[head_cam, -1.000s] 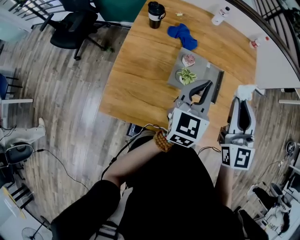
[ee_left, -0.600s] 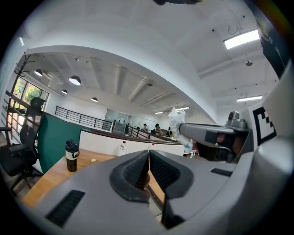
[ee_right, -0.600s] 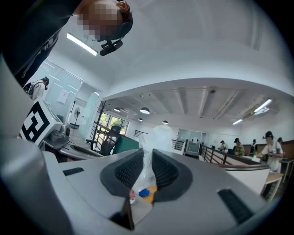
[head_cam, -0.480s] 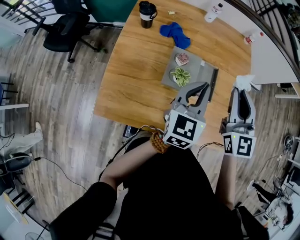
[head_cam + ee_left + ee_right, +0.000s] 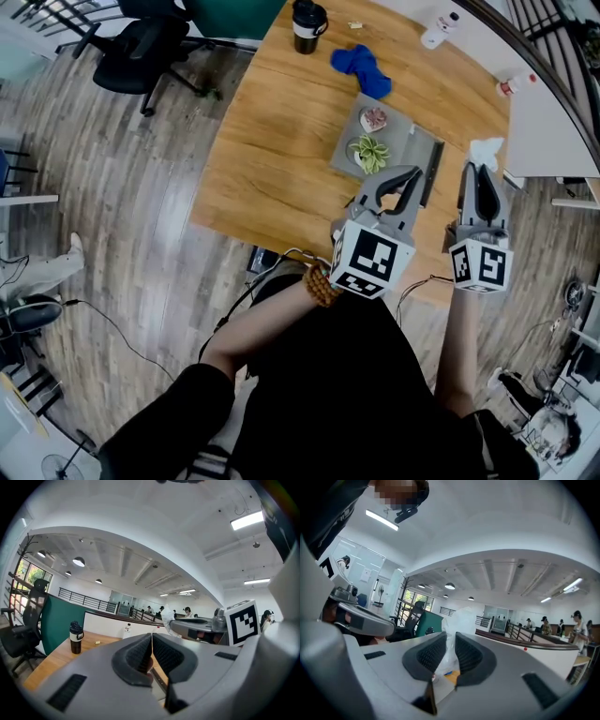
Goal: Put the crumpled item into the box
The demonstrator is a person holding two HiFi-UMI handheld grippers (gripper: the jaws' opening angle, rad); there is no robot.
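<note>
A crumpled white item (image 5: 487,150) sticks out of my right gripper (image 5: 484,170), which is shut on it over the wooden table's right edge. In the right gripper view the crumpled item (image 5: 457,620) is pinched between the pads of the right gripper (image 5: 451,641). The grey box (image 5: 413,147) lies open on the table, left of that gripper, with a small green plant (image 5: 371,152) and a pinkish thing (image 5: 374,118) in it. My left gripper (image 5: 415,172) hovers at the box's near side, level, and in its own view the left gripper (image 5: 152,639) is shut on nothing.
A blue cloth (image 5: 364,70), a black cup (image 5: 307,17) and a white bottle (image 5: 441,30) stand at the table's far end. A white desk (image 5: 553,131) adjoins on the right, with a red-capped bottle (image 5: 514,84). An office chair (image 5: 141,56) stands far left.
My right gripper has carried the crumpled item forward, away from the person, along the table's right edge. The left gripper has kept its place by the box.
</note>
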